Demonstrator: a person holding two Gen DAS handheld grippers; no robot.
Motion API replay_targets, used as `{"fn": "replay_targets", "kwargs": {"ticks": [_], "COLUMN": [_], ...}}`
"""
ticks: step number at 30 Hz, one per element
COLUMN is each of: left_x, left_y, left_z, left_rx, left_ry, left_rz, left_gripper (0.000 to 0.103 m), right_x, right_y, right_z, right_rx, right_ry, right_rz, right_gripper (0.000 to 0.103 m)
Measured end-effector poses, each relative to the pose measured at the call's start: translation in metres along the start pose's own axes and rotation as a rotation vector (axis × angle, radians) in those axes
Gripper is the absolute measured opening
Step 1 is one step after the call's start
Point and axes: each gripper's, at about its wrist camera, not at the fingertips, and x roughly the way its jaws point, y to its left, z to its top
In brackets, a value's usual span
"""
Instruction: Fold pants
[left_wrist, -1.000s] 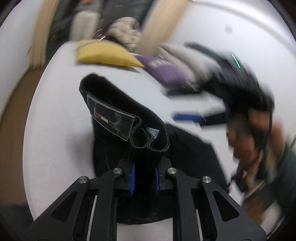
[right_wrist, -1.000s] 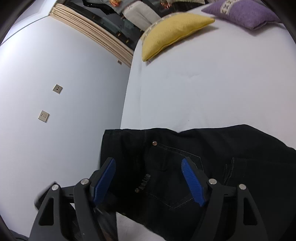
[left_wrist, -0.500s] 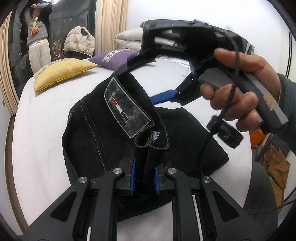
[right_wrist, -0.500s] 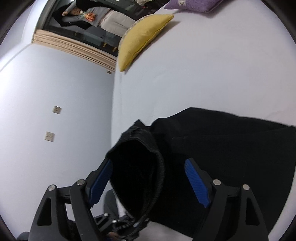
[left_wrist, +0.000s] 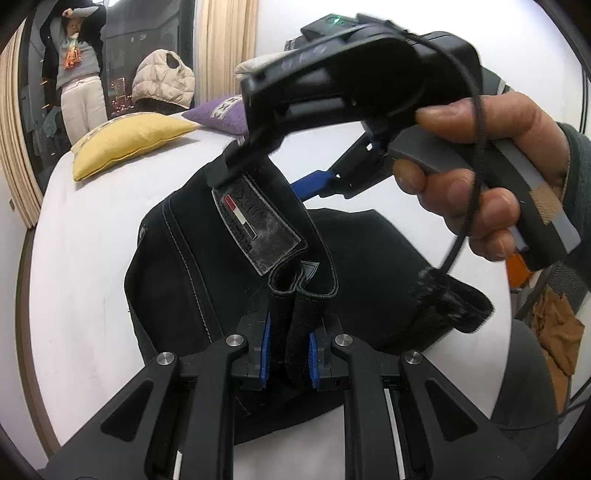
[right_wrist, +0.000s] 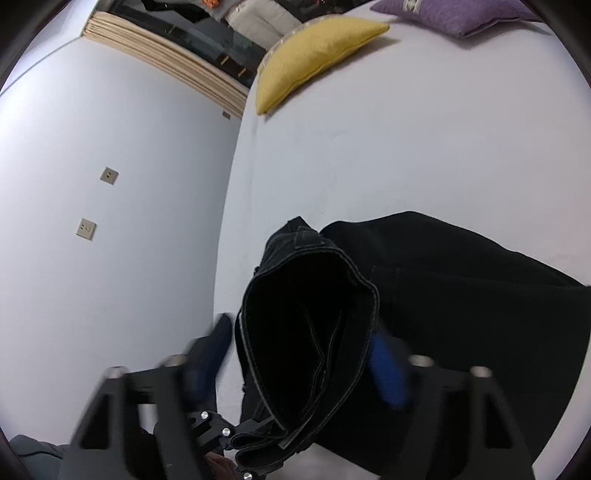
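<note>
Black pants (left_wrist: 369, 266) lie on a white bed (left_wrist: 85, 258), the waistband with its label patch (left_wrist: 258, 225) lifted up. My left gripper (left_wrist: 288, 350) is shut on a folded piece of that waistband. A hand holds my right gripper (left_wrist: 262, 181) over the far part of the band. In the right wrist view the raised waistband loop (right_wrist: 306, 332) stands between the blurred fingers of my right gripper (right_wrist: 299, 362), whose jaws are closing. The right blue pad (right_wrist: 384, 365) is at the band's edge, while the left one stands slightly apart from it. Parts of the left gripper (right_wrist: 218, 428) show below.
A yellow pillow (right_wrist: 314, 55) and a purple pillow (right_wrist: 454, 14) lie at the head of the bed. A white wall with two sockets (right_wrist: 86, 229) runs along the bed's left edge. A person (left_wrist: 77, 74) and a puffy jacket (left_wrist: 162, 85) are beyond the bed.
The right gripper has come in over the lifted waistband and its jaws have narrowed around the loop. The left gripper swung round with the band in its grip, then held still.
</note>
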Motion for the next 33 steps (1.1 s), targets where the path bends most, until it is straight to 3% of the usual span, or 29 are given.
{"fn": "replay_targets", "kwargs": {"ticks": [2, 6, 19, 27, 33], "left_x": [0.002, 0.004, -0.005, -0.009, 0.014], "left_y": [0.005, 0.013, 0.002, -0.053, -0.108], "left_z": [0.0, 0.001, 0.014, 0.043, 0.051], "left_rx": [-0.008, -0.015, 0.019, 0.109, 0.204], "left_ry": [0.012, 0.023, 0.007, -0.004, 0.033], "left_rz": [0.015, 0.028, 0.056, 0.022, -0.019], "left_gripper": [0.014, 0.014, 0.014, 0.014, 0.014], "right_x": [0.009, 0.021, 0.013, -0.05, -0.082], "right_y": [-0.001, 0.006, 0.009, -0.007, -0.067], "right_z": [0.006, 0.01, 0.013, 0.002, -0.015], "right_rx": [-0.001, -0.052, -0.12, -0.14, -0.067], "right_ry": [0.009, 0.022, 0.013, -0.061, -0.086], "right_rz": [-0.008, -0.054, -0.029, -0.026, -0.045], "right_gripper": [0.04, 0.017, 0.014, 0.013, 0.013]}}
